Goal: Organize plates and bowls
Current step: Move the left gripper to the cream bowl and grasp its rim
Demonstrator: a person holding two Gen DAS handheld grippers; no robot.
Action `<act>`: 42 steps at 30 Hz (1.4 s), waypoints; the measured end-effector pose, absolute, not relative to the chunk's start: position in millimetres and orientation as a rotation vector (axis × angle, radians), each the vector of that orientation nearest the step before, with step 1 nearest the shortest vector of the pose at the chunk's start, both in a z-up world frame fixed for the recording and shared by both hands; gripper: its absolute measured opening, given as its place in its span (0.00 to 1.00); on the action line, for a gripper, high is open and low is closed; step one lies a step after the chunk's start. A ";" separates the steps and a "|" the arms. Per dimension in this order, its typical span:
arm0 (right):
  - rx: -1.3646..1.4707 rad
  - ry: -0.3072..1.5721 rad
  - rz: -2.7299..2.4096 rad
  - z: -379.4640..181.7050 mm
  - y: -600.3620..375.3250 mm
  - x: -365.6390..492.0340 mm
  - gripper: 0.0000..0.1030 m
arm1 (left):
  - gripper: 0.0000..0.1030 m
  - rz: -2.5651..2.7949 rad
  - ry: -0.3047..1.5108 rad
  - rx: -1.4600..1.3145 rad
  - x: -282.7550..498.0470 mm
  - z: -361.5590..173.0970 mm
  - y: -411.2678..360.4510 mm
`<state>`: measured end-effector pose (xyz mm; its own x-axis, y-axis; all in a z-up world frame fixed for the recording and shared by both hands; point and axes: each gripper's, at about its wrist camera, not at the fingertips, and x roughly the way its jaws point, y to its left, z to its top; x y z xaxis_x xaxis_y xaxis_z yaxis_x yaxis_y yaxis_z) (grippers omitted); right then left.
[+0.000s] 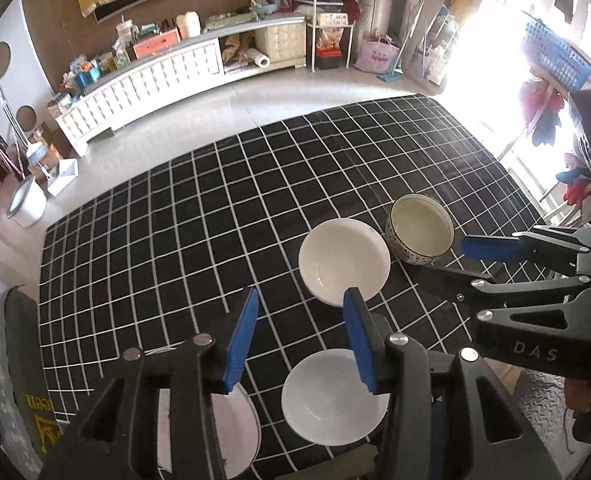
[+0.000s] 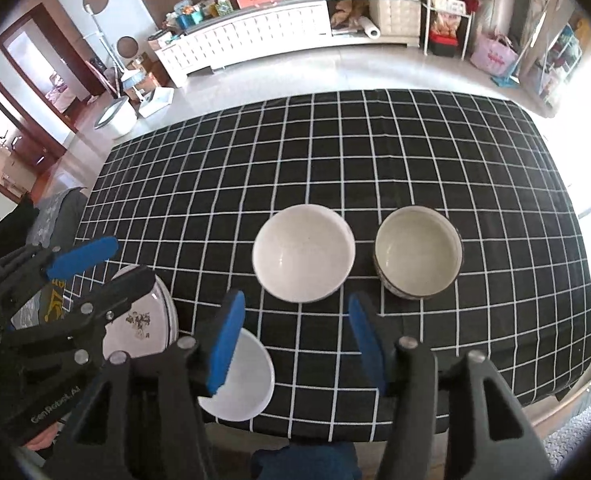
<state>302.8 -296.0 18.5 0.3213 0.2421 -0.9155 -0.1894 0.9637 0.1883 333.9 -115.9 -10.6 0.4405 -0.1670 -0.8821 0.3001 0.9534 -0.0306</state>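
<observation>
1. Two blue pads are seen parted on the left gripper, with nothing between them; only the checked tablecloth shows through the gap, and no dish is touched.
2. Likewise parted and empty are the jaws of the right gripper, held above the near edge of the cloth and pointed steeply downward.
3. Both grippers are held above the table, apart from every dish, the left one over the near-left part and the right one nearer the middle.
4. Four dishes are laid on the cloth: a white bowl near the centre, a patterned bowl just beside it to the right, a smaller white dish at the near edge, and a flower-printed plate at the near-left corner.
5. From the left wrist view, the right gripper is seen from the side, reaching in near the patterned bowl, and the plate is largely hidden behind the left gripper's own frame.
6. From the right wrist view, the printed flowers on the plate are made plain, and the left gripper is shown over that plate's far rim.
7. Behind the table, a long white cabinet is seen against the wall.
</observation>
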 end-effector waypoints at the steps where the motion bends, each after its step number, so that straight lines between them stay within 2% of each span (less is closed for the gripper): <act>1: 0.052 1.218 0.283 17.2 -296.8 306.1 0.58 | 0.41 -0.296 1.092 0.125 339.4 -13.1 -115.9; 11: 0.164 1.345 0.283 -15.1 -310.6 347.1 0.58 | 0.41 -0.309 1.271 -0.042 393.7 -58.9 -110.1; 26: 0.198 1.415 0.274 -62.7 -316.7 385.8 0.57 | 0.41 -0.269 1.399 -0.117 435.1 -115.7 -104.8; 34: 0.151 1.460 0.274 -86.9 -317.1 390.3 0.42 | 0.39 -0.288 1.423 -0.094 439.9 -140.8 -113.8; 38: 0.139 1.461 0.275 -92.8 -317.2 389.4 0.35 | 0.31 -0.293 1.438 -0.087 438.2 -150.7 -116.0; 40: 0.120 1.458 0.267 -93.7 -318.8 389.1 0.26 | 0.25 -0.292 1.446 -0.106 437.7 -155.1 -114.3; 42: 0.104 1.457 0.261 -94.5 -321.6 387.6 0.23 | 0.19 -0.295 1.448 -0.108 436.1 -159.7 -115.2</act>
